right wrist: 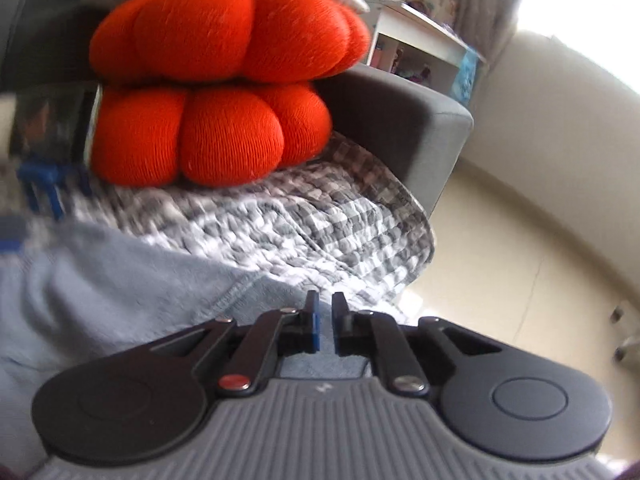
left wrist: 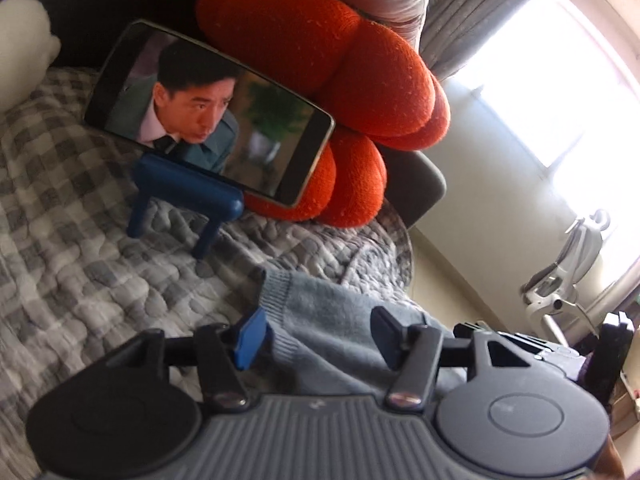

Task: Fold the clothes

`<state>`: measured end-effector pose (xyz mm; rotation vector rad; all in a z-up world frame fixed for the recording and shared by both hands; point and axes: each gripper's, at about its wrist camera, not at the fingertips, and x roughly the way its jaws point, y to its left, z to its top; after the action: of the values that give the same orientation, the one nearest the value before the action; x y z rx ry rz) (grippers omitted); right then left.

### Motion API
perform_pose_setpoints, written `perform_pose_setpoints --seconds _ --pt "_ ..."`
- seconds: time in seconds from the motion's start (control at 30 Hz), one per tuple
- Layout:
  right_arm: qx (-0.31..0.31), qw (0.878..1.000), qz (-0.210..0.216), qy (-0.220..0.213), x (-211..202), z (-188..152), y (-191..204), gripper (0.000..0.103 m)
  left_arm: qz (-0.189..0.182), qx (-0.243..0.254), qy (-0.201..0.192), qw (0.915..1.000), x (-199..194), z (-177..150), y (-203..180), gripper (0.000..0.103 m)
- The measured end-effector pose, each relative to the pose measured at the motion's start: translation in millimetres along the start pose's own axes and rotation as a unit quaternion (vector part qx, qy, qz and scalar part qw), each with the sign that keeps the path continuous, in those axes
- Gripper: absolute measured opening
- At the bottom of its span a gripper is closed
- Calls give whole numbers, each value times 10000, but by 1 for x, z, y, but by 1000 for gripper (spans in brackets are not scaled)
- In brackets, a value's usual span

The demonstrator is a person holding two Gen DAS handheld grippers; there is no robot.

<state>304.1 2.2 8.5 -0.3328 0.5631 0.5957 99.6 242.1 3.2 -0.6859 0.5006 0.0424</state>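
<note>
Our left gripper spreads its fingers wide over the pale blue sweater lying on the checkered quilt, while our right gripper pinches its fingers on the sweater's edge, orange cushion beyond.

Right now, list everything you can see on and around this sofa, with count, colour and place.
Sweater: one, light blue, on the blanket below both grippers.
Blanket: one, grey-white check, covering the seat.
Cushion: one, orange, lobed, at the sofa back.
Phone: one, black, screen on, leaning on the cushion.
Phone stand: one, blue, under the phone.
Sofa: one, dark grey.
Shelf unit: one, white, by the curtain.
Left gripper: open over the sweater's ribbed edge.
Right gripper: nearly closed; fabric between the pads unclear.
</note>
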Motion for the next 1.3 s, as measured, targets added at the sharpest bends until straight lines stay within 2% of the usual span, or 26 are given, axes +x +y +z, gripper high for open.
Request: perform_pose_setpoints --seconds 0.03,0.07,0.13,0.17,0.2,0.27,0.37,0.43,0.53,0.63,0.73,0.8,0.83,0.87,0.93,1.1,1.13,1.2,1.23,1.27,1.3 --pt "181 9998 102 7 -5 1 -3 19 29 55 77 10000 3 -2 -3 60" --pt "362 9991 203 13 -10 1 -7 37 92 167 159 9997 7 -6 -9 60" --pt "638 9971 407 86 -19 -1 -10 55 259 479 315 9980 19 -14 -23 57" --pt "657 9966 472 144 -25 -5 -9 55 400 664 359 9963 23 -18 -26 35" --pt "625 9967 465 232 -30 -10 -9 55 535 813 379 9945 24 -21 -28 21" --pt "528 9974 282 399 -44 -23 -15 55 639 855 361 9936 24 -20 -24 10" --pt "635 9963 -60 568 -71 -50 -38 55 725 630 296 9949 14 -13 -14 5" --pt "916 9930 -386 631 -96 -74 -62 55 892 618 293 9937 7 -11 -11 1" --pt "1357 9844 -887 684 -137 -112 -98 55 1065 588 324 9920 -7 -10 -7 1" --pt "1961 9703 -1285 590 -180 -154 -130 56 1007 874 269 9907 -25 -16 -15 2" --pt "2703 9480 -1615 460 -213 -194 -159 57 816 1097 393 9898 -38 -30 -29 5" --pt "3189 9325 -1658 360 -226 -213 -170 57 639 1189 503 9896 -44 -39 -39 9" --pt "3371 9263 -1655 312 -231 -221 -174 57 549 1239 557 9892 -47 -44 -44 16" --pt "3361 9281 -1580 274 -233 -222 -171 57 485 1294 612 9885 -48 -49 -49 27" --pt "3343 9315 -1420 178 -237 -224 -165 57 478 1432 717 9859 -49 -59 -56 35" --pt "3378 9358 -896 -466 -246 -210 -154 57 543 1439 838 9845 -51 -65 -58 35" --pt "3319 9382 -829 -516 -247 -206 -153 57 545 1422 849 9847 -52 -66 -57 35" --pt "2962 9516 -761 -293 -239 -198 -149 57 559 1475 896 9834 -56 -71 -57 35" --pt "2711 9592 -797 -35 -227 -193 -147 53 573 1537 922 9821 -56 -74 -58 35" --pt "2491 9643 -867 220 -216 -190 -146 26 599 1615 938 9806 -56 -78 -59 35" --pt "2381 9644 -1053 464 -207 -188 -145 6 635 1715 931 9787 -55 -81 -61 35"
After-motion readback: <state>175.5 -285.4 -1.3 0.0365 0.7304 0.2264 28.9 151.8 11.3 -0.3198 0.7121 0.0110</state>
